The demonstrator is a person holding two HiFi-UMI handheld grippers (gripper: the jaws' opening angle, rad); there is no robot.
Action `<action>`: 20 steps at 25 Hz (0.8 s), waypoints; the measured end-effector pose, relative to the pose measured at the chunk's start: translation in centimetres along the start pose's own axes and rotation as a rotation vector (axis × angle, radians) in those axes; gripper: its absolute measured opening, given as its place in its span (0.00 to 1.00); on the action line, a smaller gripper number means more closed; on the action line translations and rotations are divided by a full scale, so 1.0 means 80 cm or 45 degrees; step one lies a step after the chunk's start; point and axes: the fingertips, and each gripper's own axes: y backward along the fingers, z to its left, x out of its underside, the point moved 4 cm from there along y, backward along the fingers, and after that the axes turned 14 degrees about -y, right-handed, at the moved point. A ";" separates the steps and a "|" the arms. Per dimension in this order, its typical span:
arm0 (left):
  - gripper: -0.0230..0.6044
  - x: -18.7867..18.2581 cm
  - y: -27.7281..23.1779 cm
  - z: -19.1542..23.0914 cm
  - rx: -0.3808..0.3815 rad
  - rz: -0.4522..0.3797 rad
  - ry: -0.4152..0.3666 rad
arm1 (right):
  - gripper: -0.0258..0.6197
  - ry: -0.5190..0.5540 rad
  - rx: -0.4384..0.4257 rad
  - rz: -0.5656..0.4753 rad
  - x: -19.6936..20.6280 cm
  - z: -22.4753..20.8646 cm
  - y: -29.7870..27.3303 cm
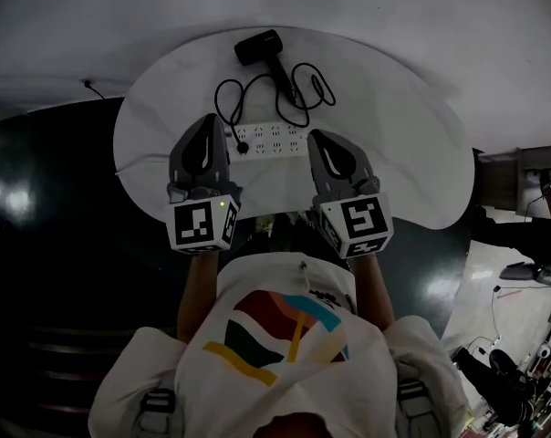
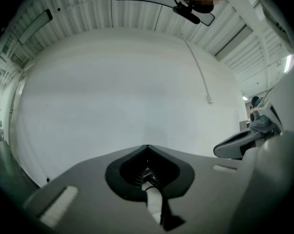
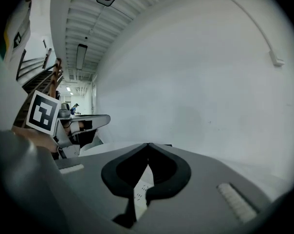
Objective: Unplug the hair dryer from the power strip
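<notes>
Both jaws closed, holding nothing, left gripper point(image 1: 208, 119), right gripper point(image 1: 319, 136)

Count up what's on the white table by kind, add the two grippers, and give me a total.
Hair dryer, with its cord: 1
Power strip: 1
Grippers: 2 (left gripper, right gripper)
Total: 4

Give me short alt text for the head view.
The left gripper and right gripper, both shut, flank a white power strip on a round white table. A black hair dryer lies beyond, its cord looped.
</notes>
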 end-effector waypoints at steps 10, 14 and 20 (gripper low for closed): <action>0.04 -0.012 -0.021 -0.010 -0.112 0.021 -0.013 | 0.06 0.037 -0.187 0.054 -0.013 -0.016 -0.037; 0.04 -0.009 -0.021 -0.008 -0.144 0.024 -0.018 | 0.06 0.089 -0.328 0.092 -0.015 -0.007 -0.048; 0.04 0.002 -0.018 -0.007 -0.149 0.049 -0.046 | 0.33 0.106 -0.589 0.237 -0.004 0.012 -0.080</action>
